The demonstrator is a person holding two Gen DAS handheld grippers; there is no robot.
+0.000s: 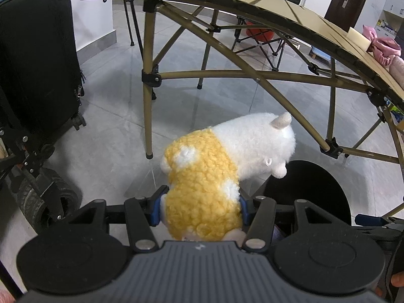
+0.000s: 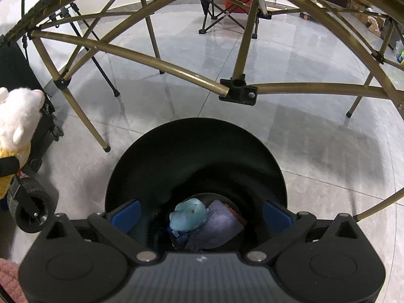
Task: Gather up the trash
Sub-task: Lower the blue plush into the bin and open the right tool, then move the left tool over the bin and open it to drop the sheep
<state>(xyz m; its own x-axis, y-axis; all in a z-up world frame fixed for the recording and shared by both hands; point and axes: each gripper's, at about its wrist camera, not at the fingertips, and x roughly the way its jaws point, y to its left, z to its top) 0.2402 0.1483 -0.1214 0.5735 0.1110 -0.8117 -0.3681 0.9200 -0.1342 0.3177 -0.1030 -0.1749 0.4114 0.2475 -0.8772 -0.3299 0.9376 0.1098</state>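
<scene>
Glossy grey tile floor (image 2: pixel 315 151), fluffy plush (image 1: pixel 202 194), round blk bin (image 2: pixel 197 156)

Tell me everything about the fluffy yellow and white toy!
The plush toy looks like a small animal: curly yellow fleece with white spots on its back half, smooth white fur on the front, a pale ear and stubby paws. It looks soft. The left tool squeezes its yellow end between blue pads, holding it in the air over the grey floor, head pointing away, beside the black bin. Nothing else touches it.
</scene>
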